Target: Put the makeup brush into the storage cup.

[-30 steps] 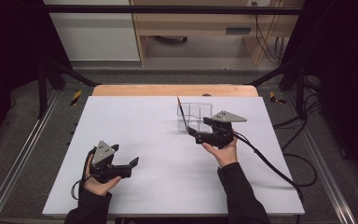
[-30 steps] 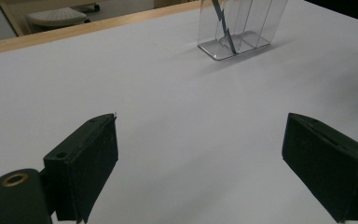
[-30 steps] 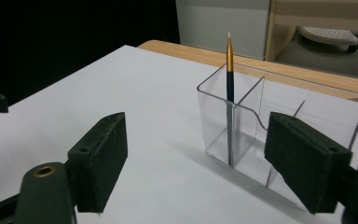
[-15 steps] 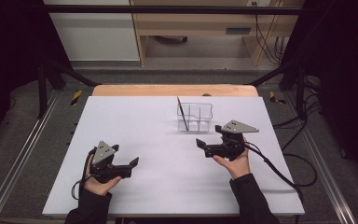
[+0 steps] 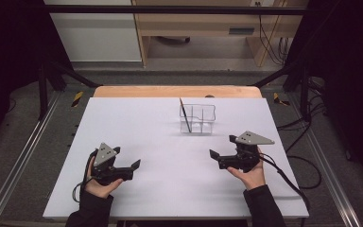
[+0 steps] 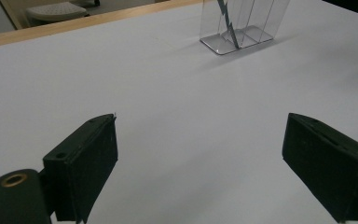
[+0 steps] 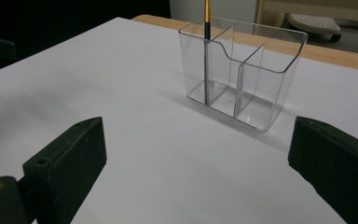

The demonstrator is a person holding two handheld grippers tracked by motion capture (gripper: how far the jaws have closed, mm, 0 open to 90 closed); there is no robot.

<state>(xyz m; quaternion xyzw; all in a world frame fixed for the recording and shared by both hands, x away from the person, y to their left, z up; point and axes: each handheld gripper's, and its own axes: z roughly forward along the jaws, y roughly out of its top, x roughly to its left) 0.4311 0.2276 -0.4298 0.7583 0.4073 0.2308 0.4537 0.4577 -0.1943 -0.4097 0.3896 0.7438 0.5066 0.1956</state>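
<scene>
Upper centre of the high view, a pencil [image 5: 185,114] leans in the left compartment of a clear organiser [image 5: 197,118] on the white worktop [image 5: 137,127]. The left gripper [image 5: 133,166] and right gripper [image 5: 215,156] rest low in frame, fingers apart and empty; the placing looks done, with nothing further seemingly called for.

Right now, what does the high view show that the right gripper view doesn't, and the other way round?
High view: both of the person's hands, the left gripper and right gripper from above, the table edges and floor cables. Right gripper view: the clear organizer's inner dividers up close, between its own wide-open jaws. Shared: the organizer with the pencil standing in an end compartment.
</scene>
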